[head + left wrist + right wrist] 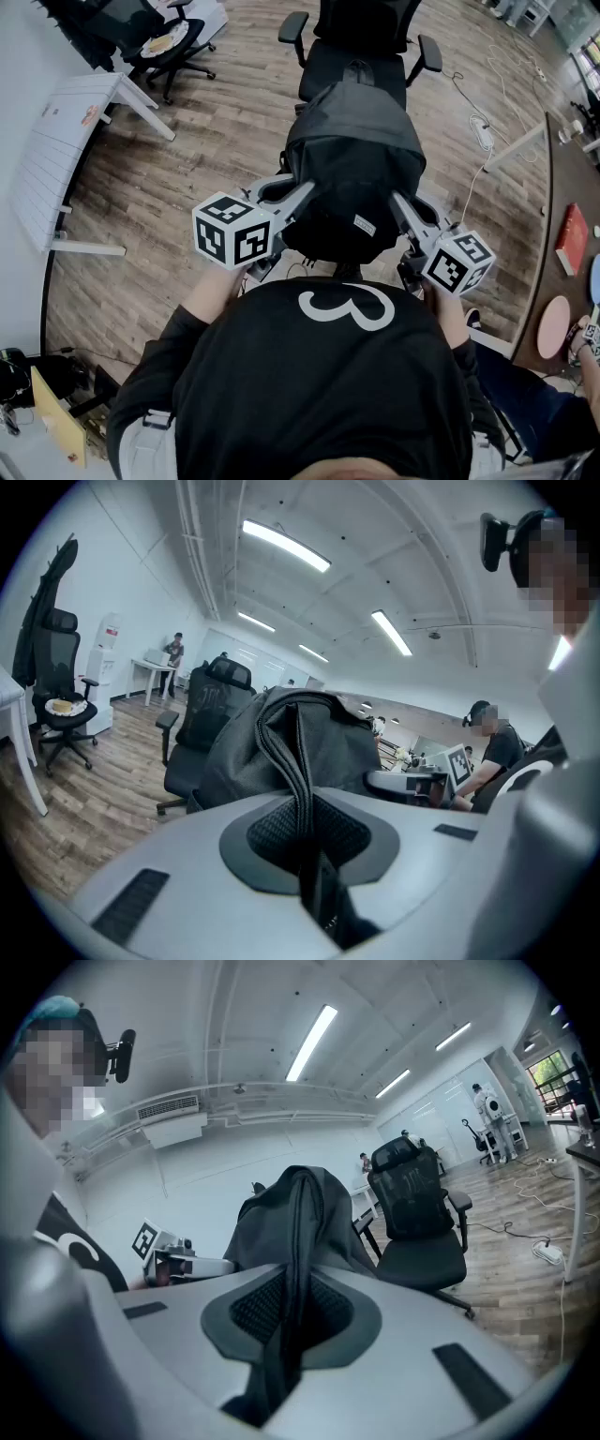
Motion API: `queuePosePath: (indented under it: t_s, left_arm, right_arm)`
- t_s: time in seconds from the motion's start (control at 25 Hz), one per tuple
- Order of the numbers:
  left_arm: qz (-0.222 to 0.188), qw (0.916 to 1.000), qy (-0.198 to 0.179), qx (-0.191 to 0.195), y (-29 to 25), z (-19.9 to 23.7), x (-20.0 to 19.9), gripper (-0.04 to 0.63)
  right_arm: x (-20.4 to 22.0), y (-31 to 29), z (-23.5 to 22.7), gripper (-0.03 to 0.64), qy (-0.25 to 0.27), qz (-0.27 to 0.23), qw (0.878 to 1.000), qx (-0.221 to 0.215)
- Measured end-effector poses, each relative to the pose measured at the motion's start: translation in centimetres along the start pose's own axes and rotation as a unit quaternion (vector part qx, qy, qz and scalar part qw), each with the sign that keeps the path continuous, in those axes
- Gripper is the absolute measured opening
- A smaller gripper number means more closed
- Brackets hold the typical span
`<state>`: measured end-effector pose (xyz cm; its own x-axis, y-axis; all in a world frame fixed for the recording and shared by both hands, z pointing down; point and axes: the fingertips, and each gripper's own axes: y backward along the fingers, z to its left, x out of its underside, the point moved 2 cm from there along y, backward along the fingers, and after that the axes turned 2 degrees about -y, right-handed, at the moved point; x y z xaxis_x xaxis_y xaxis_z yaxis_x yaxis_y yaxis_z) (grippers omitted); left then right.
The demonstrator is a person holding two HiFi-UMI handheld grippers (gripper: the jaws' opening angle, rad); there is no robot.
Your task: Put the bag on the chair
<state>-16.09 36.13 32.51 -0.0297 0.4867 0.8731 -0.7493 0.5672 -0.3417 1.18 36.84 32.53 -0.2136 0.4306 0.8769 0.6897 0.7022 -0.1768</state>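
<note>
A black backpack [356, 169] hangs in the air in front of me, held from both sides. My left gripper [305, 195] is shut on a strap at the bag's left side. My right gripper [401, 206] is shut on a strap at its right side. In the left gripper view the strap [298, 780] runs down between the closed jaws of the left gripper [305, 846]. The right gripper view shows the same, with the bag [281, 1222] above the right gripper [291, 1321]. A black office chair [328, 70] stands just beyond the bag, its seat partly hidden behind it.
A white folding table [66, 150] stands at the left. Behind it is a second office chair [164, 42] carrying a plate. Cables [483, 131] lie on the wood floor at the right. A dark table edge [548, 216] holds a red book [572, 239].
</note>
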Motion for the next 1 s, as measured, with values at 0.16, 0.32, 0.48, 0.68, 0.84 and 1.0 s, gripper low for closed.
queuePosePath:
  t_s: [0.16,0.32,0.48,0.68,0.84,1.0]
  left_arm:
    - [0.001,1.0,0.001,0.002,0.5,-0.3,0.0,0.043]
    - [-0.002,1.0,0.002,0.001,0.6,0.0,-0.4,0.043]
    - [-0.004,1.0,0.001,0.001,0.5,0.3,-0.8,0.043]
    - [-0.006,1.0,0.004,-0.004,-0.4,0.8,-1.3,0.043]
    - [-0.003,0.9999,0.007,-0.007,-1.7,1.5,-1.9,0.043]
    - [-0.001,0.9998,0.015,-0.009,-3.3,2.5,-2.4,0.043]
  right_arm:
    - [-0.1,0.2,0.4,0.051,-0.001,-0.001,1.0,0.002]
    - [-0.4,-0.1,0.5,0.051,0.0,-0.002,1.0,0.001]
    - [-0.8,-0.4,0.5,0.051,0.002,-0.002,1.0,-0.002]
    - [-1.3,-1.0,-0.4,0.051,-0.007,-0.002,1.0,-0.006]
    - [-1.9,-1.7,-1.8,0.051,-0.016,0.002,1.0,-0.009]
    - [-2.5,-2.7,-3.4,0.051,-0.02,0.007,1.0,-0.012]
